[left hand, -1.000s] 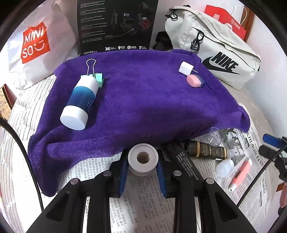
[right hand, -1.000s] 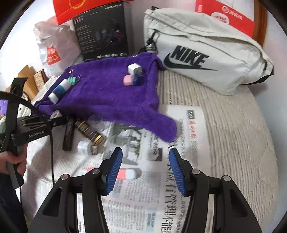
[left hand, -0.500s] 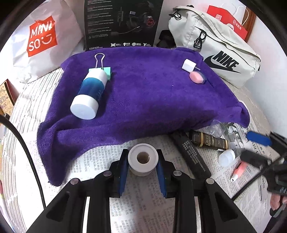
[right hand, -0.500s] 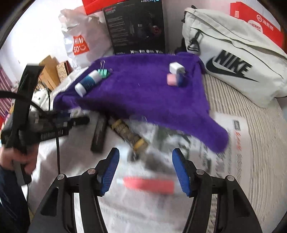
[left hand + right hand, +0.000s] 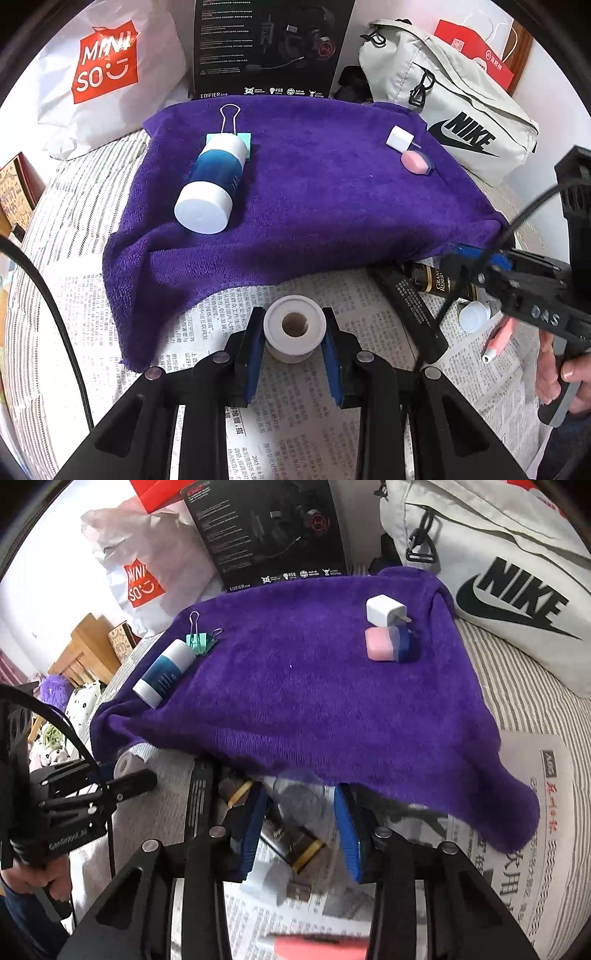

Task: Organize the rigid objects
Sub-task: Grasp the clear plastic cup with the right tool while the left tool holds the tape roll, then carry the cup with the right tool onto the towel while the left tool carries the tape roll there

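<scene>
- jaws of left gripper [image 5: 294, 345] clamped on white tape roll [image 5: 294, 328]
- right gripper [image 5: 300, 830] jaws closing around clear plastic item [image 5: 299, 797], contact unclear

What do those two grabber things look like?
Both are black plastic. The left gripper and right gripper each have two fingers with blue ribbed pads, silver screws, and a black cable trailing off. White lettering marks their sides.

bright, even daylight fills both views, with soft shadows under the purple towel's [image 5: 295, 206] front edge. heavy fisheye bending and dark vignette ring the corners. the left wrist view is sharp; the right wrist view smears near the bottom, where a pink pen [image 5: 317, 946] blurs.
</scene>
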`<state>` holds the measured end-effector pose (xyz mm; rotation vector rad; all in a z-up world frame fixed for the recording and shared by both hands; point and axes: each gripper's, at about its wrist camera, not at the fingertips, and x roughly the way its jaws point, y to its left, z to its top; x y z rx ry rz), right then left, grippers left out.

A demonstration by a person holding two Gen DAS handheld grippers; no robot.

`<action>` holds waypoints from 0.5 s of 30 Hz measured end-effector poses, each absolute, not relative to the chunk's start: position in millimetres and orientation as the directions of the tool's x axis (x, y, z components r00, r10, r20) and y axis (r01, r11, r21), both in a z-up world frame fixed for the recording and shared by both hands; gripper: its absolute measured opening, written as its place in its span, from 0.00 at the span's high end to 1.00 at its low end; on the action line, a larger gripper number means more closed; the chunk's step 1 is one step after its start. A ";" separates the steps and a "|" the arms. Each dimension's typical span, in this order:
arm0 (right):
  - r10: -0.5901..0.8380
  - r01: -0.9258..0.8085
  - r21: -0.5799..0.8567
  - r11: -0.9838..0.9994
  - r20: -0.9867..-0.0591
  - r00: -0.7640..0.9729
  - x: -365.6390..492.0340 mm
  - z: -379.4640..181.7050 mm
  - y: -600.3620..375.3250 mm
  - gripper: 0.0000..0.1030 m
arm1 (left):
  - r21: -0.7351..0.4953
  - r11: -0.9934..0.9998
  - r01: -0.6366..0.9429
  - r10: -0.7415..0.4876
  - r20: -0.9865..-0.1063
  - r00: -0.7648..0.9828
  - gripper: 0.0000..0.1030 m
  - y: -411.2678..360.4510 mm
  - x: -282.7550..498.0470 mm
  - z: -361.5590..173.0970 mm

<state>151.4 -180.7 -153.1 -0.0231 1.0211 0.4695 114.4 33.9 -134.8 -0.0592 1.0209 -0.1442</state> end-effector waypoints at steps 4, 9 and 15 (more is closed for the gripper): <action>0.356 -0.390 0.184 0.902 -0.828 0.433 150.9 -152.2 -181.5 0.74 | -0.119 0.989 0.091 -0.149 -0.844 0.515 0.73 34.7 112.6 -134.9; 0.271 -0.379 0.084 0.922 -0.837 0.475 137.8 -143.9 -197.0 0.74 | -0.081 0.994 0.075 -0.108 -0.849 0.517 0.73 38.7 105.4 -134.8; 0.197 -0.342 0.022 0.940 -0.851 0.487 135.7 -152.9 -221.9 0.74 | -0.069 0.996 0.057 -0.089 -0.848 0.522 0.72 44.8 101.2 -135.6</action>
